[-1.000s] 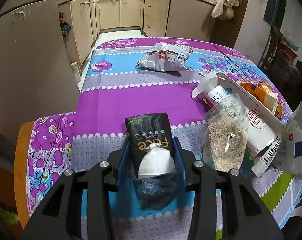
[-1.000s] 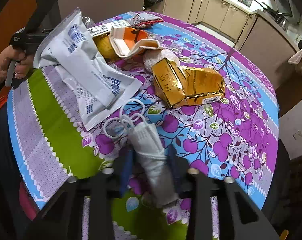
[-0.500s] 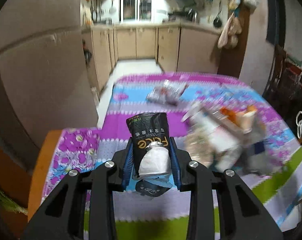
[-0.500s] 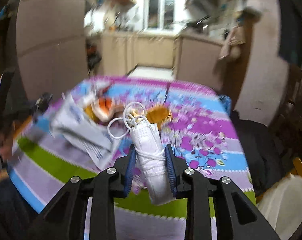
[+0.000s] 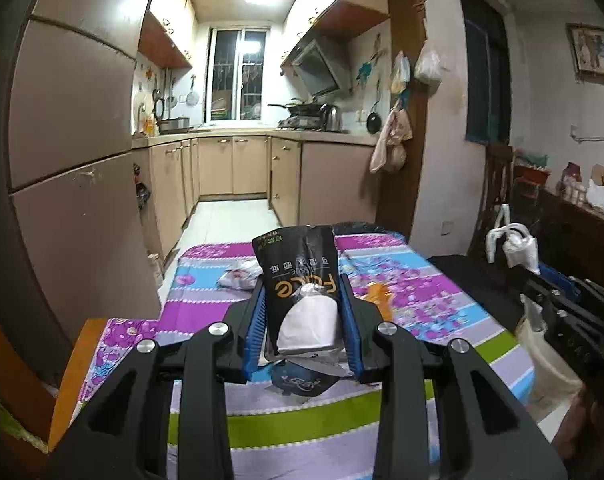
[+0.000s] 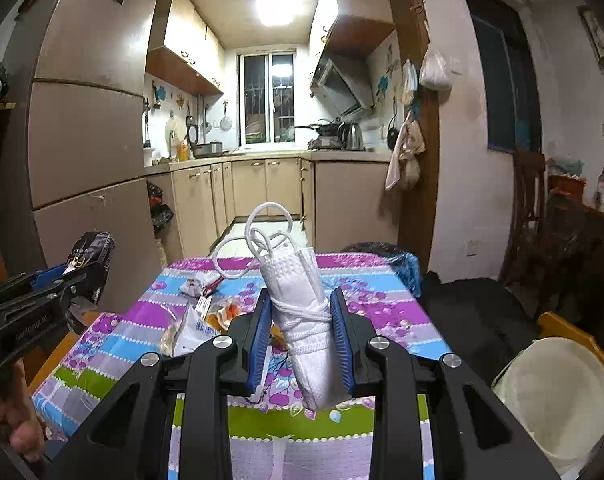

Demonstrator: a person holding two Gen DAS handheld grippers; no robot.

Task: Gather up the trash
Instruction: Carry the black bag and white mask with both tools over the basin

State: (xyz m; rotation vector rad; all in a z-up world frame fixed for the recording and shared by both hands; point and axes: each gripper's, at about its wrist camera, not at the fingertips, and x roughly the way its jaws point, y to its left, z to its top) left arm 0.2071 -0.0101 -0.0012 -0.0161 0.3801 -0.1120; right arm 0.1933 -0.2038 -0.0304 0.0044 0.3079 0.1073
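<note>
Left tongs [image 5: 302, 320] clamped on black tissue pack [image 5: 296, 276], long axis upright, top pointing at kitchen. Right tongs [image 6: 302, 332] clamped on rolled white mask [image 6: 306, 320], upright, loops uppermost, leaning left. Both raised above tabletop [image 6: 386, 300].

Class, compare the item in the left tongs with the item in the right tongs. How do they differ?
The black tissue packet is dark and printed, while the rolled face mask is plain white. The packet is a flat crumpled pouch; the mask is a tight roll bound by its own cord, ear loops sticking up. Both are pinched upright between blue pads, in the left tongs and right tongs.
</note>
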